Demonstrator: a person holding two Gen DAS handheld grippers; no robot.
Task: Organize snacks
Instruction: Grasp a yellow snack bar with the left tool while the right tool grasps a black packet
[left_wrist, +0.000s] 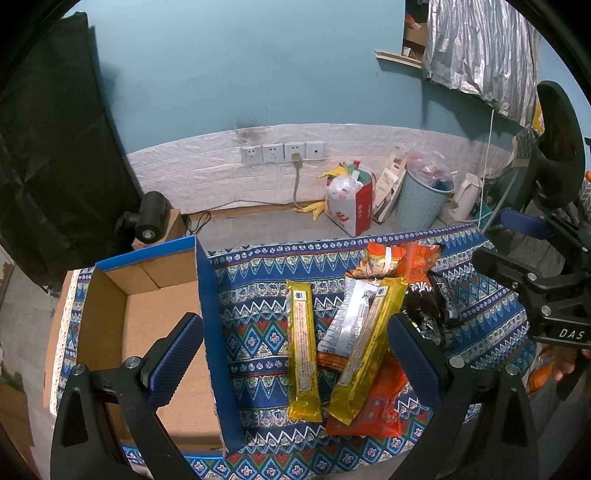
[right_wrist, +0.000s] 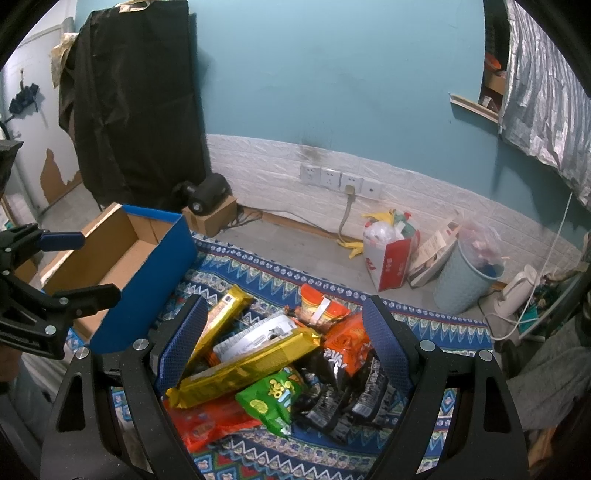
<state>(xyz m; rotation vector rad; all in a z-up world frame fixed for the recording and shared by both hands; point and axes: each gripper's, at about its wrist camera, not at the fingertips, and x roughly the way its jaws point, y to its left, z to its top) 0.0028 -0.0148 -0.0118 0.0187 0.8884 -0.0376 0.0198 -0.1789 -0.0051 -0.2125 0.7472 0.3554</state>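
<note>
A pile of snack packets lies on the patterned blue cloth (left_wrist: 258, 317). Two long gold bars (left_wrist: 303, 354) (left_wrist: 365, 350) lie side by side; both also show in the right wrist view (right_wrist: 221, 317) (right_wrist: 247, 365). Orange packets (left_wrist: 373, 410), black packets (right_wrist: 351, 395), a silver packet (left_wrist: 347, 317) and a green packet (right_wrist: 273, 398) lie around them. An open blue cardboard box (left_wrist: 207, 317) stands empty at the left. My left gripper (left_wrist: 295, 354) is open above the gold bars. My right gripper (right_wrist: 280, 347) is open above the pile.
The table's far edge drops to a grey floor. On the floor stand a light blue bin (left_wrist: 421, 199), a red-and-white bag (left_wrist: 351, 206), a white kettle (left_wrist: 463, 195) and a black device on a small box (right_wrist: 207, 195). A black covered cabinet (right_wrist: 136, 96) stands at the left.
</note>
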